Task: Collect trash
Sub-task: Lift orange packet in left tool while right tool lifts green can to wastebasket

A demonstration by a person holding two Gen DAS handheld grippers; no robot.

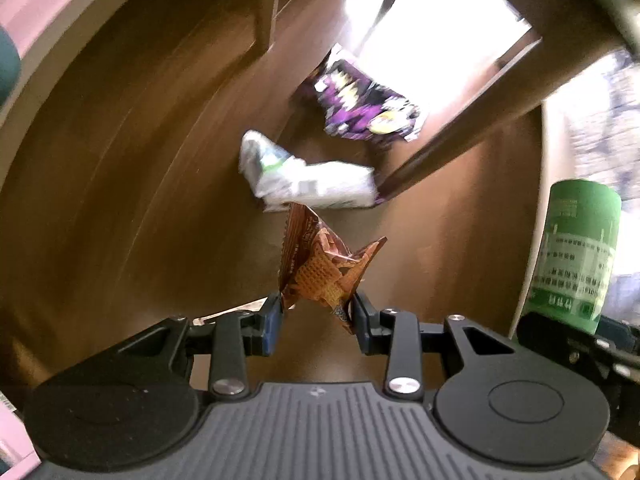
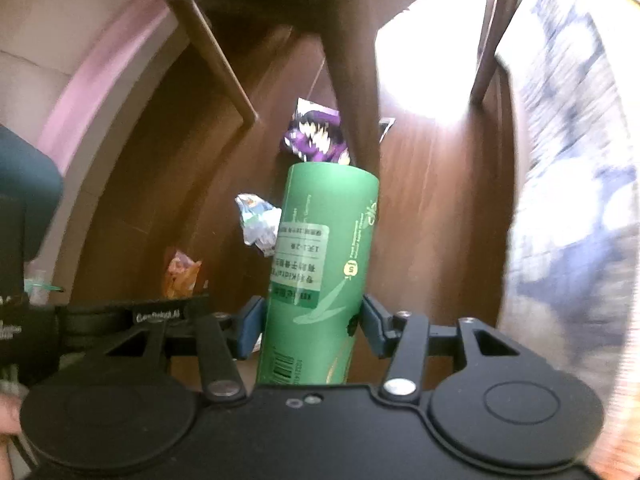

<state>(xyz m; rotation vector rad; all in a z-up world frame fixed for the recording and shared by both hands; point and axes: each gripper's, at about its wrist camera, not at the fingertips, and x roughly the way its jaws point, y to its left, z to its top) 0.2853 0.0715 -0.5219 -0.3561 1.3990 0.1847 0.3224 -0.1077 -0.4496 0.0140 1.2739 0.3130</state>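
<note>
Wood floor bears two wrappers; left claw clamps one wrapper, right claw one green tube

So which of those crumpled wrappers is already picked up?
The brown-orange crumpled snack wrapper, pinched in the left gripper. The white crumpled wrapper and purple crumpled wrapper lie on the floor.

Left wrist view: mounted behind the left gripper, facing steeply down at the wooden floor, well above it.
Right wrist view: mounted behind the right gripper, also facing steeply down, floor far below.
Shared ground: white crumpled wrapper, purple snack bag, chair leg.
Cross-sight: green canister at the left view's right edge; brown snack wrapper lower left in the right view.
</note>
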